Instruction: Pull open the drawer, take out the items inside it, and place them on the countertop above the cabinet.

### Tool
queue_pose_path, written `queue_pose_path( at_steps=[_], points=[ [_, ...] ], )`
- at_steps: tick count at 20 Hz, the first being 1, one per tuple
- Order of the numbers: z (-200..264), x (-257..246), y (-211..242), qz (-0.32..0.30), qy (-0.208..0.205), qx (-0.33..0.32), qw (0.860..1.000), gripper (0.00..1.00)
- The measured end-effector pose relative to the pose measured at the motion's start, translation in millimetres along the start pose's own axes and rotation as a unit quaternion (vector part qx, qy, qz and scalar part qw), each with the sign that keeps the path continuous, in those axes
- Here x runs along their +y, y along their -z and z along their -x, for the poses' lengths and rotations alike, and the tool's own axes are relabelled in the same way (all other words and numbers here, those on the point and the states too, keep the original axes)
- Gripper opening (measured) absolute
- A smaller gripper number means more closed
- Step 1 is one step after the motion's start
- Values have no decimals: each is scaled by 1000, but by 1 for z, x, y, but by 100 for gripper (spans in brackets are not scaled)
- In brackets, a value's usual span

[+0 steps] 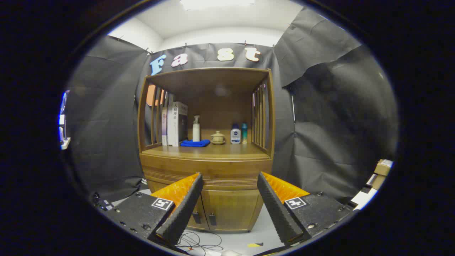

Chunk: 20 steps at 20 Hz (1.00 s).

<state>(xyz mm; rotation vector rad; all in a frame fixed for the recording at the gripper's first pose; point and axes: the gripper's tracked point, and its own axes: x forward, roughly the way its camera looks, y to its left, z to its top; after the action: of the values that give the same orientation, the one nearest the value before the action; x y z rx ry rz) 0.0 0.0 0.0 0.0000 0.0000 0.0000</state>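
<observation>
A wooden cabinet (208, 161) stands straight ahead against the booth wall. Its shut drawer front (208, 170) runs under the countertop (209, 151), level with my fingertips and some way beyond them. My gripper (230, 176) is open, with nothing between its fingers, and the drawer front shows through the gap. Below the drawer, two lower doors (227, 209) with dark handles are shut. What lies inside the drawer is hidden.
On the countertop stand books (176, 123) at the left, a white spray bottle (196, 128), a folded blue cloth (194, 143), a small lidded cup (217, 137) and two small bottles (239, 134). Slatted side rails and a top shelf enclose that space. Cables (199, 243) lie on the floor.
</observation>
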Motion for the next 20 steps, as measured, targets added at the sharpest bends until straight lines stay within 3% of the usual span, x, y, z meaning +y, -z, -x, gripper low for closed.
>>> queue_pose_path(
  at_steps=[11,20],
  points=[
    [-22,10,-5,3,-2,-1,1000,99],
    [-106,63,19,10,-25,15,1000,99]
  ],
)
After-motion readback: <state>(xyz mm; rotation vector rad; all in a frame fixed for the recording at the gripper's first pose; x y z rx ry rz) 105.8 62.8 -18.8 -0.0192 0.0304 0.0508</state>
